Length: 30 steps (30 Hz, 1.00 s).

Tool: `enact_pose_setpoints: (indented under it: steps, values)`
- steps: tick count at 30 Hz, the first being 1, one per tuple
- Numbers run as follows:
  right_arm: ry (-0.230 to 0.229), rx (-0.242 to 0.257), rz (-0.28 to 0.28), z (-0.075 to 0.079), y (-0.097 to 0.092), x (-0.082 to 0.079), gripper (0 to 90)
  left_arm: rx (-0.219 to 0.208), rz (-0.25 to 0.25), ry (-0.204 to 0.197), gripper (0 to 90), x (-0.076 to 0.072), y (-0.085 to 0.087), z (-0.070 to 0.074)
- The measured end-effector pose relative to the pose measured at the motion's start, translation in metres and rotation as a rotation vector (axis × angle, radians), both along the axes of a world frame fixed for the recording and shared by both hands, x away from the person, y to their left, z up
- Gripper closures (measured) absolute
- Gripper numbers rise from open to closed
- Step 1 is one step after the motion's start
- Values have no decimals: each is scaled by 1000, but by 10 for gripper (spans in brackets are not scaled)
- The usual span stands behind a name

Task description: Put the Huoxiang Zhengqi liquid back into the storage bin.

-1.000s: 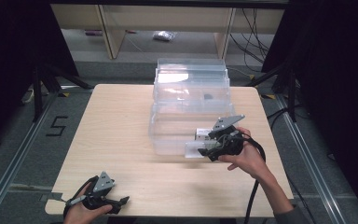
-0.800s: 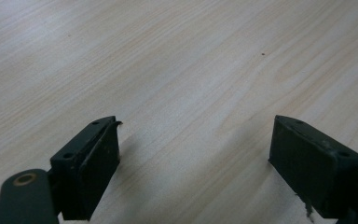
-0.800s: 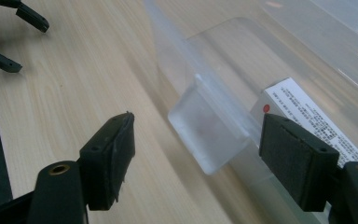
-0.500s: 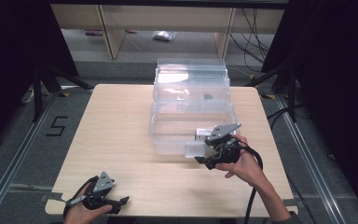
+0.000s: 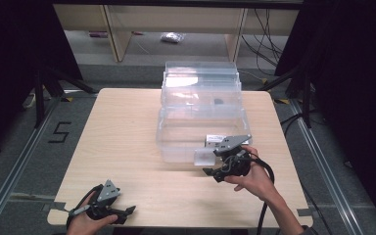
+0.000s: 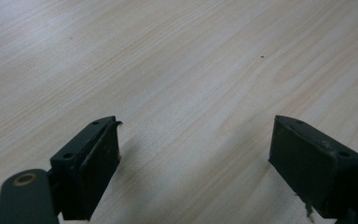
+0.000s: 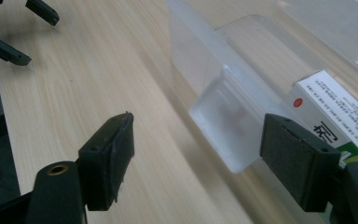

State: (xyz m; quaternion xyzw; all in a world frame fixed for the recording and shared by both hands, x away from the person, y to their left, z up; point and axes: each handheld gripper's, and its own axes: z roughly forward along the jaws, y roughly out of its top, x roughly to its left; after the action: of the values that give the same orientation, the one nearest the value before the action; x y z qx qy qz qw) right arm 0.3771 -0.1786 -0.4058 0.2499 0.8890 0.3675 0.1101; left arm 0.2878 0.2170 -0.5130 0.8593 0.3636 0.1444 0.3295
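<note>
Right gripper [image 5: 215, 165], jaws apart, faces the clear plastic box's front latch [image 7: 226, 126] (presumably to work it); left gripper [image 5: 122, 212], jaws apart, idles at the tabletop's [image 5: 122, 142] near-left corner.

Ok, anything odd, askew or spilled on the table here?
Nothing spilled or damaged. The clear plastic drawer unit sits square on the table, with a small white printed box inside its front drawer. The right gripper is open near the drawer's front handle; the left gripper rests open at the near edge.
</note>
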Motion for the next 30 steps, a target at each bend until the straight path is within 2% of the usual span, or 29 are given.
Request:
enact_pose_setpoints:
  steps: [2,3,4,5,7,8,10,12,16,17,18,24,25,26,27,30]
  values:
    - [13,-11,0,0,0,-2,272,11,-3,-1,154,0,1,0]
    - [2,5,-7,-3,1,-4,272,-10,9,-1,155,0,-1,0]
    - [2,1,2,-3,0,-4,272,11,-6,3,154,0,1,1]
    - [13,-2,-1,-4,0,-6,272,11,-6,1,154,0,1,1]
    - [-6,11,2,-9,0,-8,274,13,-7,1,154,0,1,1]
    - [13,18,-8,-11,0,-10,274,15,-8,2,155,0,1,1]
    - [14,15,1,-15,-2,-11,274,16,-6,0,154,0,0,0]
    - [14,19,-11,-19,-3,-13,274,-19,21,-8,154,0,-2,-1]
    - [35,21,-31,-29,-2,-16,273,-23,21,-10,154,0,-2,-2]
    - [28,17,-31,-31,-3,-16,274,-19,10,-3,154,-1,-2,-1]
    - [32,24,-31,-32,-2,-17,274,11,-9,0,155,0,0,1]
    - [36,30,-19,-40,-1,-18,274,14,-11,-1,154,0,1,1]
    - [45,39,-34,-42,0,-20,273,15,-12,-2,155,0,1,1]
    - [35,24,-24,-42,-1,-19,274,13,-12,-2,154,0,1,1]
    - [45,22,-30,-43,-1,-20,273,14,-12,-2,154,0,1,1]
    - [49,32,-27,-48,-1,-22,269,-1,-4,-3,154,-1,0,1]
